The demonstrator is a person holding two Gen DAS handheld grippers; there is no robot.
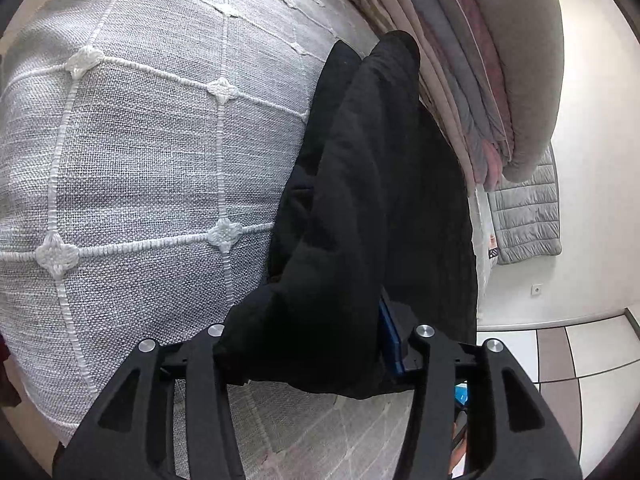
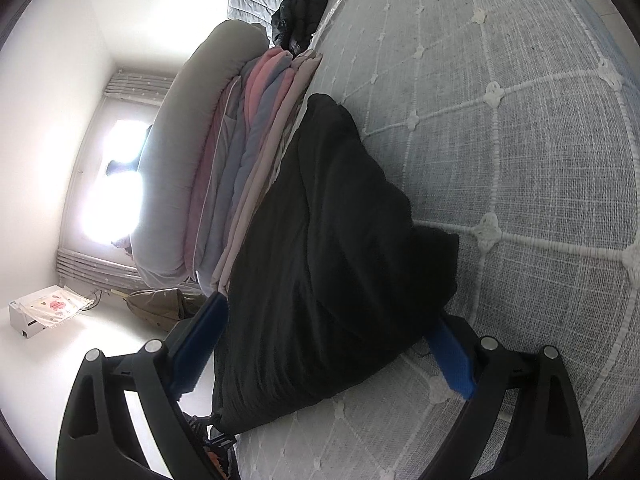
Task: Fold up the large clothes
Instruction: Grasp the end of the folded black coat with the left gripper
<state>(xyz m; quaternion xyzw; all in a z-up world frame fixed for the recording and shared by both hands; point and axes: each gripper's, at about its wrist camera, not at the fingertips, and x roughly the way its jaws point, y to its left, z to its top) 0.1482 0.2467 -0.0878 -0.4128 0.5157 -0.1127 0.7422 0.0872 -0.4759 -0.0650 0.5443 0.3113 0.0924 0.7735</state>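
Black garment (image 1: pixel 360 200), bunched on bed (image 1: pixel 140 140) beside stacked blankets (image 1: pixel 460 80). Left gripper (image 1: pixel 316 360) and right gripper (image 2: pixel 320 344) both straddle it, half-wide (pads seemingly not pinching). Square edges before closing.

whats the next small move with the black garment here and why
Probably close the right gripper on the black garment. Its blue pads stand wide on either side of the bunched cloth lying on the grey bedspread, seemingly not pressing, so it has no hold yet. The left gripper already has cloth between its fingers.
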